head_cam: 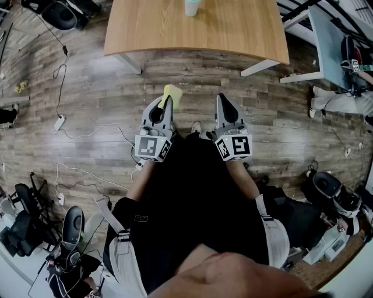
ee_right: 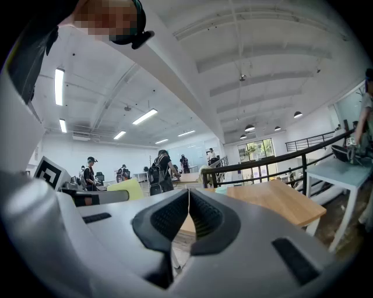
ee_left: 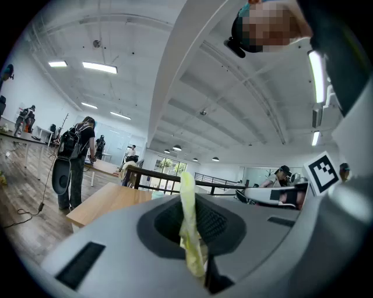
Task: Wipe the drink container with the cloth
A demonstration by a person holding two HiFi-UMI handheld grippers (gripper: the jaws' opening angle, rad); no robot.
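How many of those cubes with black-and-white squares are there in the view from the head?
2. One cube sits on the left gripper, the other cube on the right gripper. None seems hidden.

Drink container [head_cam: 192, 7] on tabletop [head_cam: 198, 32], at the far edge, about mid-width. Both grippers short of the near edge, over the floor [head_cam: 87, 87]: left gripper [head_cam: 168, 100] beside right gripper [head_cam: 222, 99], apart. Cloth [head_cam: 172, 93] between left gripper's jaws, sticking out toward the table.
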